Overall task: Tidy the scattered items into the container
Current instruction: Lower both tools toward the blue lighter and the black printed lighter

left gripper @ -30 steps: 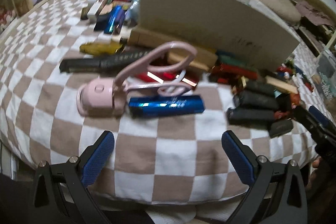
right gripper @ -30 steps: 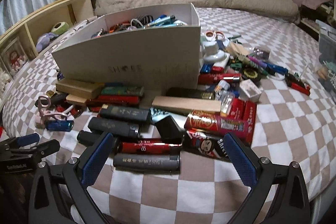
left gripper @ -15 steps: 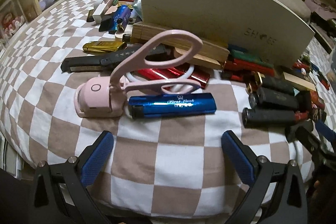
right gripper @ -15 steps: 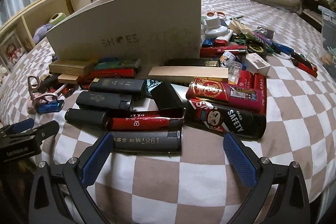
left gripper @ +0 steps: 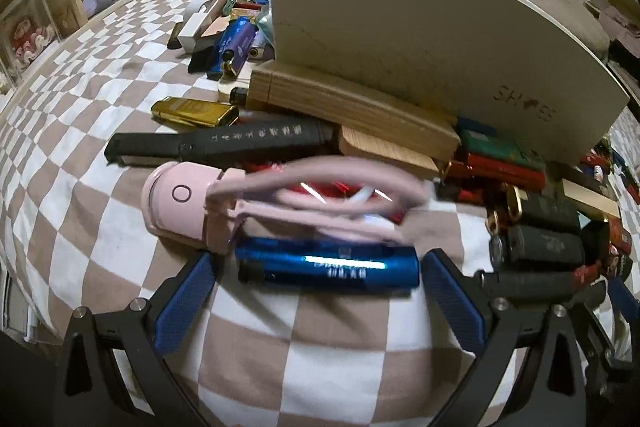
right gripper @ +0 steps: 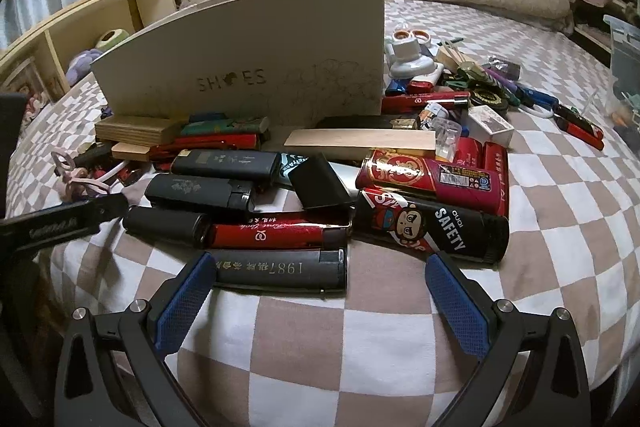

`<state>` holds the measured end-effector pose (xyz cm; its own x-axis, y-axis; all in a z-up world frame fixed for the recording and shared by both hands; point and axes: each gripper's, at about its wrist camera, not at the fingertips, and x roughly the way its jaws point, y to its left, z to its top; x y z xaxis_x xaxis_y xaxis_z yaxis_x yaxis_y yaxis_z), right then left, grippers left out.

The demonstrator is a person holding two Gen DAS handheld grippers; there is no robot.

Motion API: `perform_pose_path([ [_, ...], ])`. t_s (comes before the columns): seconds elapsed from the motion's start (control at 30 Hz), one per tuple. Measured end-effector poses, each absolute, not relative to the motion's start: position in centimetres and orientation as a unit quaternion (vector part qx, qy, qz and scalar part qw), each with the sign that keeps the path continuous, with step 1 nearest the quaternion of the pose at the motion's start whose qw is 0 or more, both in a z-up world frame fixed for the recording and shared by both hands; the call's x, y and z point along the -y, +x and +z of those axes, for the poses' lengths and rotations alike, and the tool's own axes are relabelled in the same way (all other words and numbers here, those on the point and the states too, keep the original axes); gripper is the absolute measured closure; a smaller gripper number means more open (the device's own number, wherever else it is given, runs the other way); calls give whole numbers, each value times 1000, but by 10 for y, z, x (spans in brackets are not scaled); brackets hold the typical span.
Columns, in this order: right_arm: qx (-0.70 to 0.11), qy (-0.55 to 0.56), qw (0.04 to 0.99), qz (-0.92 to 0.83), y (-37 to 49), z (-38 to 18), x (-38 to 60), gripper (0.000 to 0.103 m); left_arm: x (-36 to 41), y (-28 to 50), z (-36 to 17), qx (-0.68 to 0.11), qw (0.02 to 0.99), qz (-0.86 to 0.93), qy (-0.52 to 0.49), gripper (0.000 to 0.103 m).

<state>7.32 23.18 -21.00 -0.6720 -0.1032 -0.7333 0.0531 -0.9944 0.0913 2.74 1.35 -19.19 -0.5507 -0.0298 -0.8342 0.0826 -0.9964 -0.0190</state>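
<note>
Closer: left gripper (open) — one blue lighter | two cans

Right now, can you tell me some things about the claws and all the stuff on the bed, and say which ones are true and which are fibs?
1. The left claw is open around the blue lighter. True.
2. The right claw is squeezing the 1987 lighter. False: it is open.
3. The box says SHOES. True.
4. The pink curler is inside the box. False: it lies on the checked bedspread.
</note>
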Motion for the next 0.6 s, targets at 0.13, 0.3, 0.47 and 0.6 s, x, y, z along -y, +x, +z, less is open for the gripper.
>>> perform_pose_path([
  [0.13, 25, 390, 43, -919, 77, -211, -230, 0, -13, 27, -193, -21, 25, -884, 466, 0],
  [0.3, -1, 397, 65, -915, 77, -212, -219, 0, -13, 31, -194, -5, 9, -892, 453, 0],
  [0.47, -5, 397, 49, -916, 73, -214, -207, 0, -11, 35, -193, -9, -1, -895, 447, 0],
  [0.6, 1, 402, 41, -915, 70, -214, -203, 0, -13, 37, -193, -6, 1, -896, 443, 0],
])
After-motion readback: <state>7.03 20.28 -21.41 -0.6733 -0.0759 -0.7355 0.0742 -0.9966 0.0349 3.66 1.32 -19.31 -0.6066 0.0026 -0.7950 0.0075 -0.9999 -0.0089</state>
